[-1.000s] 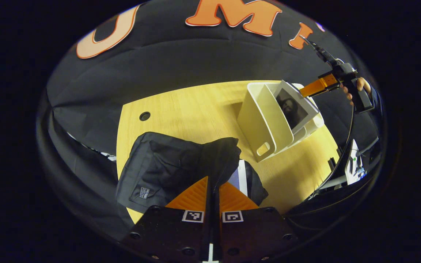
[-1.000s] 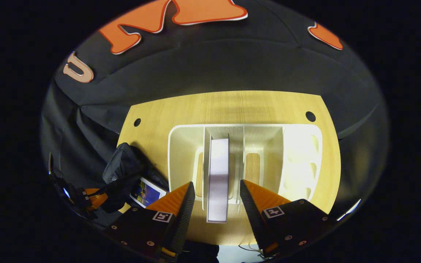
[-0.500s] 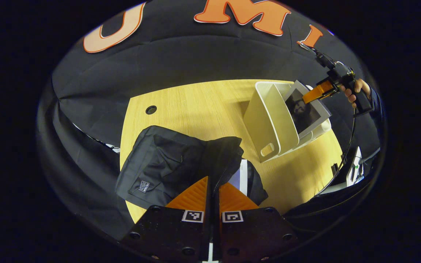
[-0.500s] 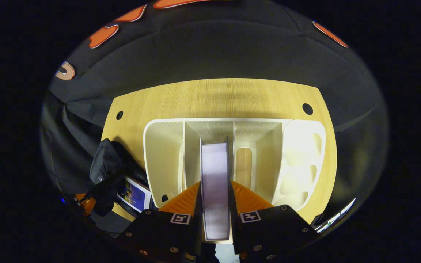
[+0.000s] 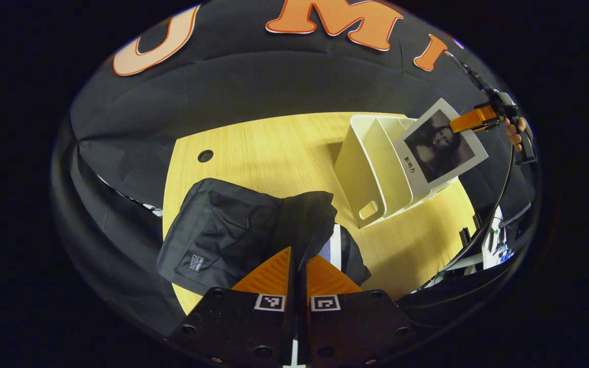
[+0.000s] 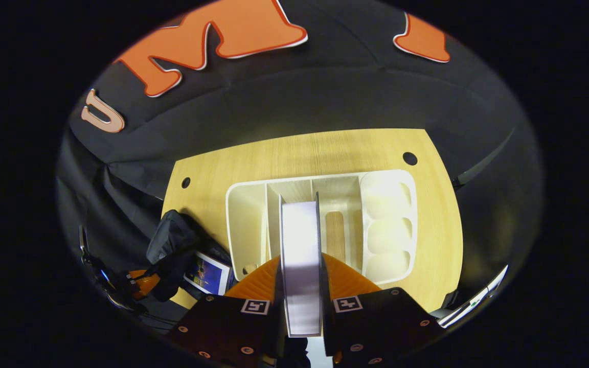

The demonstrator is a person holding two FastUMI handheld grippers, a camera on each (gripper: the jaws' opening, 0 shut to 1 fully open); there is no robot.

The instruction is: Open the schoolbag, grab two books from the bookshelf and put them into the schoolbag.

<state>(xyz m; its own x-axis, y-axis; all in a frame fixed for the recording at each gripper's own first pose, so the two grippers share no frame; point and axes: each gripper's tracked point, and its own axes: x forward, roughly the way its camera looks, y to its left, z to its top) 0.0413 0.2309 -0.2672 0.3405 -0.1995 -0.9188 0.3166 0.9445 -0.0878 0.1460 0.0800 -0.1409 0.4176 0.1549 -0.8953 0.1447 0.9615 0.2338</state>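
Note:
The black schoolbag (image 5: 233, 235) lies on the wooden table (image 5: 274, 153), its flap held up by my left gripper (image 5: 298, 266), which is shut on the flap's edge. A book with a blue cover (image 6: 206, 273) sits inside the bag's opening. My right gripper (image 6: 300, 271) is shut on a white book (image 6: 300, 255), seen edge-on. In the left gripper view that book (image 5: 440, 145), with a dark portrait on its cover, hangs above the white bookshelf (image 5: 376, 168), clear of its slots, and the right gripper (image 5: 471, 120) clamps its upper corner.
The bookshelf (image 6: 320, 225) is a white divided rack with rounded cups on its right side. Two round cable holes (image 6: 409, 158) sit near the table's back corners. A cable (image 5: 489, 214) and some equipment lie beyond the table's right edge. Black cloth surrounds the table.
The right gripper shut on the white book in its slot, then lifted it up and out of the bookshelf. The left gripper kept holding the bag's flap.

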